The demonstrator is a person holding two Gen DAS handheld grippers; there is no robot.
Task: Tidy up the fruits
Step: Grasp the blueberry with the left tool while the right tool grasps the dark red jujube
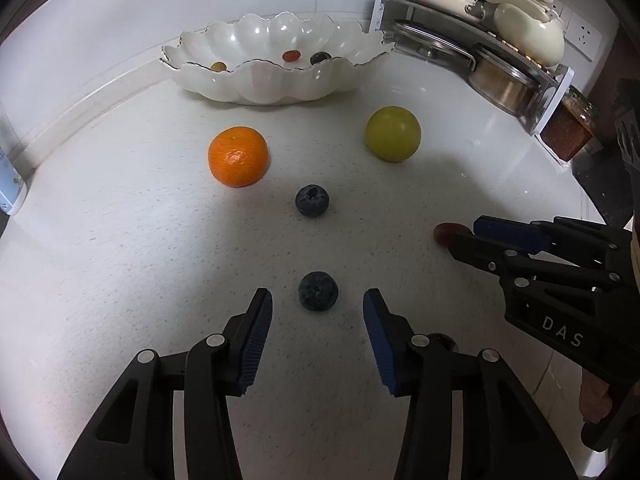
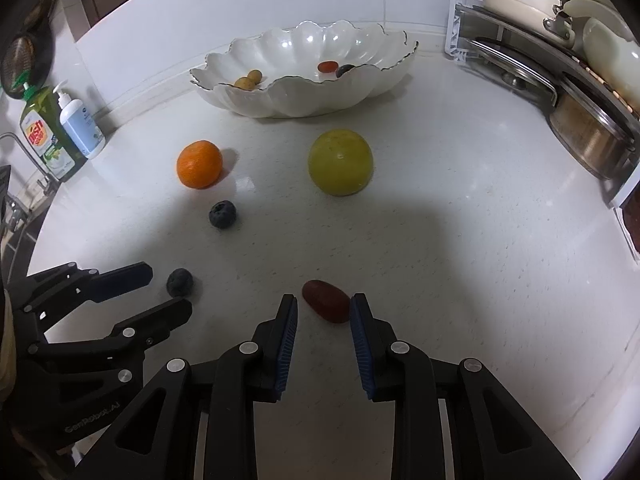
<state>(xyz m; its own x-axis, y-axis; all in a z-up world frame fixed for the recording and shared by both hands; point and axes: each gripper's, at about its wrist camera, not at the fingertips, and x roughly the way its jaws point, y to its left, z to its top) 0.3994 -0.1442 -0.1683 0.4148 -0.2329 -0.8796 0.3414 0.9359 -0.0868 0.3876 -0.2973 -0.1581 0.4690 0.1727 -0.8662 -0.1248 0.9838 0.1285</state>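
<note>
My left gripper (image 1: pixel 318 298) points down at the white counter, open, with a blueberry (image 1: pixel 318 291) lying loose between its blue pads. In the right wrist view my right gripper (image 2: pixel 324 301) is open around a dark red oblong fruit (image 2: pixel 326 300) that rests on the counter close to the right pad. The left gripper (image 2: pixel 168 288) shows there at the lower left, straddling the same blueberry (image 2: pixel 180 282). Further back lie a second blueberry (image 1: pixel 312 200), a mandarin (image 1: pixel 238 156) and a green round fruit (image 1: pixel 393 133). A white scalloped bowl (image 1: pixel 276 84) at the back holds several small fruits.
A metal rack (image 1: pixel 500 60) with pots, lids and cream dishes fills the back right corner, with a jar (image 1: pixel 568 128) beside it. Dish soap (image 2: pixel 44 132) and a pump bottle (image 2: pixel 80 124) stand at the left by a sink tap. A wall runs behind the bowl.
</note>
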